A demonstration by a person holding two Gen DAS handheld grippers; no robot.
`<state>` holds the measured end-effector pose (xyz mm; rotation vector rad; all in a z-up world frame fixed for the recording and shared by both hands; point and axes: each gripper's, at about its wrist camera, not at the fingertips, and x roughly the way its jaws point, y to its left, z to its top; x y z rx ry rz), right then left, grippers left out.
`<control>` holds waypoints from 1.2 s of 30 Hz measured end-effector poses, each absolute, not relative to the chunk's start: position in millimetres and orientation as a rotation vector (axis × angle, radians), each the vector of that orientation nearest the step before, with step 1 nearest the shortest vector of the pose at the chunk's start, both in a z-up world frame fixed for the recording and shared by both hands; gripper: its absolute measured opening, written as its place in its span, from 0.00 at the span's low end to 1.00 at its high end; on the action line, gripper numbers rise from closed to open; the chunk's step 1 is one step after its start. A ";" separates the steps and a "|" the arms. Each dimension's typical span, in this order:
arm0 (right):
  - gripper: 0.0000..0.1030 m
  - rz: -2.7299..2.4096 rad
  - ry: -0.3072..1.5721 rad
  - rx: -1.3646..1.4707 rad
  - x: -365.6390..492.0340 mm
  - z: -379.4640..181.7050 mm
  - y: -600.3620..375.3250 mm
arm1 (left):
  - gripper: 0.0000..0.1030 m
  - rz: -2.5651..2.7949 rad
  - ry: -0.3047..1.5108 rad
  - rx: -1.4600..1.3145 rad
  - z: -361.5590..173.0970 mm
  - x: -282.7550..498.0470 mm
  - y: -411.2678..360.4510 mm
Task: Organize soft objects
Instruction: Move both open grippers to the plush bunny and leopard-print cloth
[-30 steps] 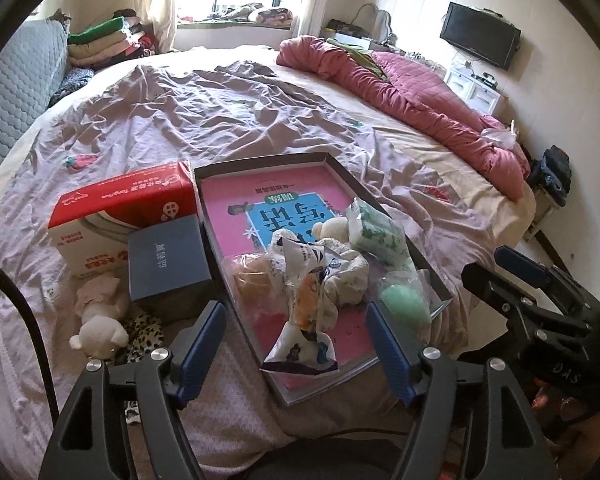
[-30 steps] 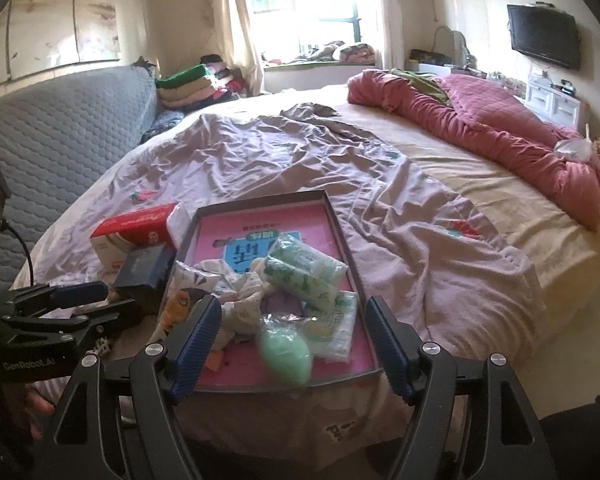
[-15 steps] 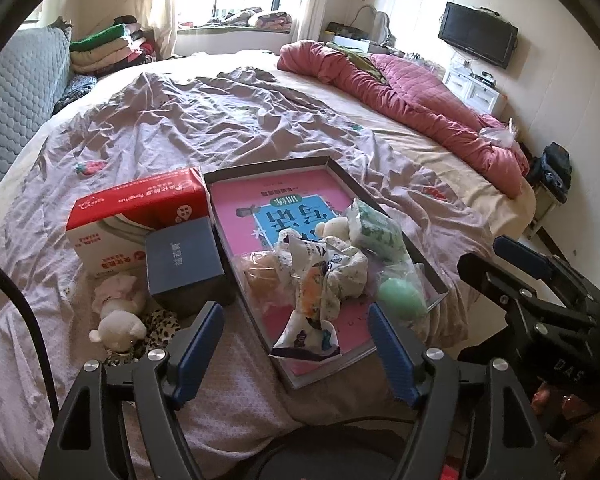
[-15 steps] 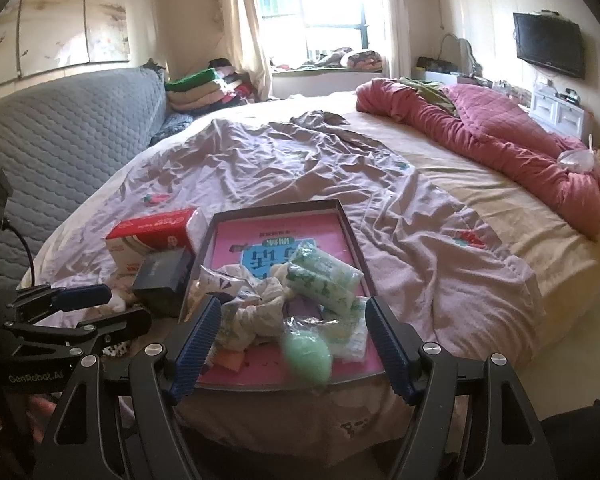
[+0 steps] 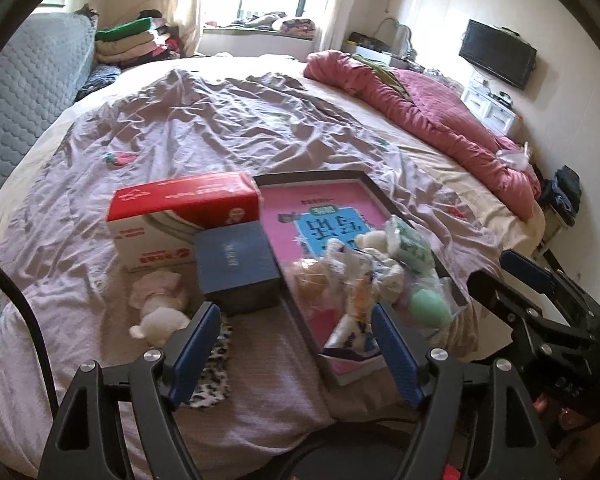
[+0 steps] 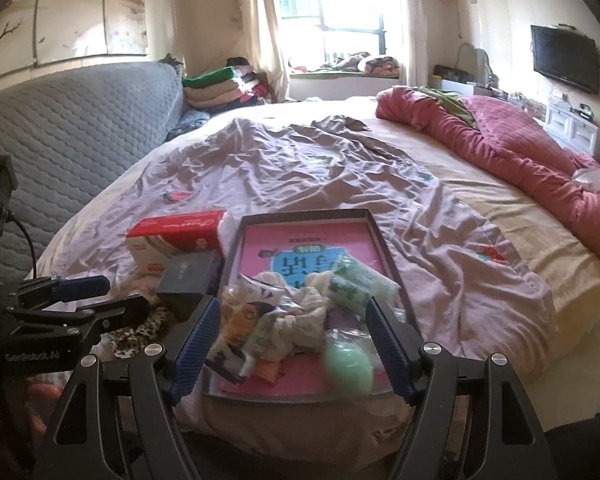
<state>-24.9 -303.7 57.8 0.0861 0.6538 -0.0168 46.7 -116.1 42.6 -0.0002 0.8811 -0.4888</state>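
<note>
Blue-padded left gripper (image 5: 296,350) and right gripper (image 6: 292,346) both spread, empty, low in frame; soft items (image 6: 284,316) heaped at tray (image 6: 386,256) near edge, so green sponge (image 6: 348,364) could roll off if nudged.

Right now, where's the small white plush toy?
In the left wrist view the white plush toy lies on the purple bedsheet, left of the tray, in front of the red and white box and beside the dark blue box.
</note>
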 end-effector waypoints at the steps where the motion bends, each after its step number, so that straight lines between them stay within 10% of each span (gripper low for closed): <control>1: 0.74 -0.013 0.654 0.088 -23.3 57.1 -301.2 | 0.75 -0.485 0.880 -0.002 42.0 47.3 -114.2; 36: 0.74 0.254 0.844 0.012 30.6 -4.4 -160.9 | 0.75 -0.227 0.965 -0.163 -12.0 113.9 14.7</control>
